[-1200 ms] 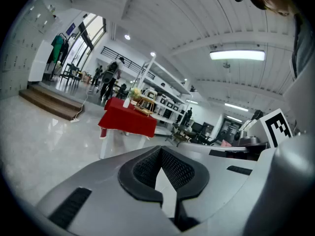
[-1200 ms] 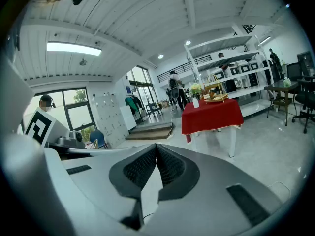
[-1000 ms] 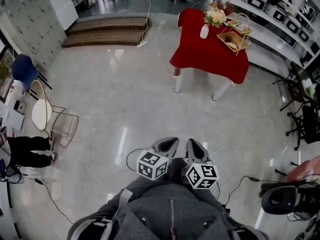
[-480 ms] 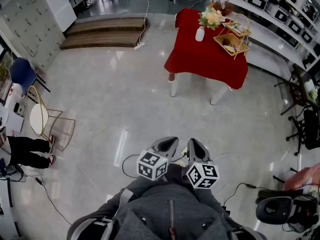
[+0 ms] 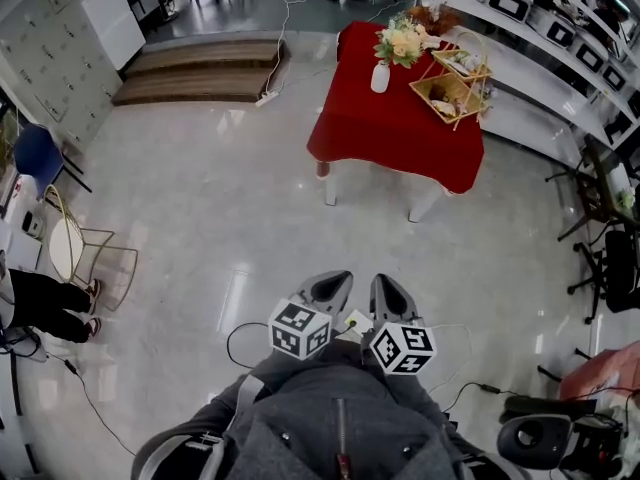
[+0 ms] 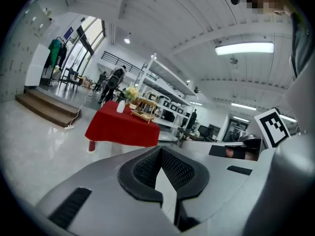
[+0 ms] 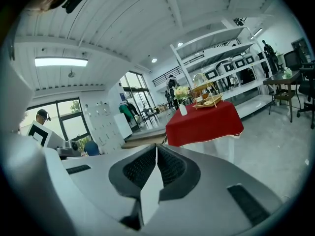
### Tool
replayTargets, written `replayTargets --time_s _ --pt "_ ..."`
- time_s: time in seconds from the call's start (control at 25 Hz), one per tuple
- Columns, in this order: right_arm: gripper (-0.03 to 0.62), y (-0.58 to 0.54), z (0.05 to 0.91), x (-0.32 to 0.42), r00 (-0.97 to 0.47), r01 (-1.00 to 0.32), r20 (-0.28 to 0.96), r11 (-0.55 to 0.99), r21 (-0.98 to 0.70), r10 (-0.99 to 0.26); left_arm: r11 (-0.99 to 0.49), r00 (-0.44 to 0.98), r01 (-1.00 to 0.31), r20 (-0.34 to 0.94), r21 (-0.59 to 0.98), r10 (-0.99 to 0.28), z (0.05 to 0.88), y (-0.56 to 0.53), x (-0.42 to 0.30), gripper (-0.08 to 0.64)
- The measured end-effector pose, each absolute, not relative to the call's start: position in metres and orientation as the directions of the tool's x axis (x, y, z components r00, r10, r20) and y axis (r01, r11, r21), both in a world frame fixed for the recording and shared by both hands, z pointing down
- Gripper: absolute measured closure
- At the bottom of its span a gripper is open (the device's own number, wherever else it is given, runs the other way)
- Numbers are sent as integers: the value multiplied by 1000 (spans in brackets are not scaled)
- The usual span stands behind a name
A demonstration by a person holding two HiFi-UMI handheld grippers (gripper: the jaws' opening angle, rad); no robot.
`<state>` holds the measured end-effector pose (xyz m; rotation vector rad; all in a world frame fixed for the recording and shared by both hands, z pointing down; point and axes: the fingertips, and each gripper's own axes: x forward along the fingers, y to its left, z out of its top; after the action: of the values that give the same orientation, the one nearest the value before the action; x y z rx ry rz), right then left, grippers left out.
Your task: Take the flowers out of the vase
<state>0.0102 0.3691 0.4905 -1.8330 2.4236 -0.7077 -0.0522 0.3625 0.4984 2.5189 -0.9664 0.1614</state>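
A white vase (image 5: 380, 76) with pale flowers (image 5: 400, 40) stands at the far edge of a red-clothed table (image 5: 390, 133), well ahead of me across the floor. My left gripper (image 5: 335, 283) and right gripper (image 5: 385, 286) are held side by side close to my body, both shut and empty. In the left gripper view the left gripper (image 6: 159, 149) points toward the table (image 6: 120, 129), with the vase (image 6: 120, 107) and flowers (image 6: 131, 92) small in the distance. The right gripper (image 7: 156, 146) likewise faces the vase (image 7: 183, 110) and flowers (image 7: 181, 92).
A tiered wicker basket (image 5: 450, 88) stands on the table beside the vase. White shelves (image 5: 560, 28) run along the right. Wooden steps (image 5: 195, 63) lie at the back left. A wire chair (image 5: 70, 248), a seated person's legs (image 5: 40, 303) and floor cables (image 5: 240, 333) are nearby.
The red table with vase and flowers has drawn nearer and shifted left in the head view. Both grippers stay together in front of my body, shut.
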Motion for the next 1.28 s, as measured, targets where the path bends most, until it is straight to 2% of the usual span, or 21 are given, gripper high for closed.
replayTargets --time_s 0.4,0.92,1.28 --pt "578 349 503 58 -315 -898 262 197 -393 -912 -654 742 -670 277 352 -611 509 341 -4 552" --pt "578 357 512 61 -312 -882 271 172 -438 -911 -644 748 -662 285 383 -599 513 355 2 552" --pt "578 330 515 72 -317 -887 274 181 -424 -908 -644 752 -657 272 392 -600 517 325 12 552"
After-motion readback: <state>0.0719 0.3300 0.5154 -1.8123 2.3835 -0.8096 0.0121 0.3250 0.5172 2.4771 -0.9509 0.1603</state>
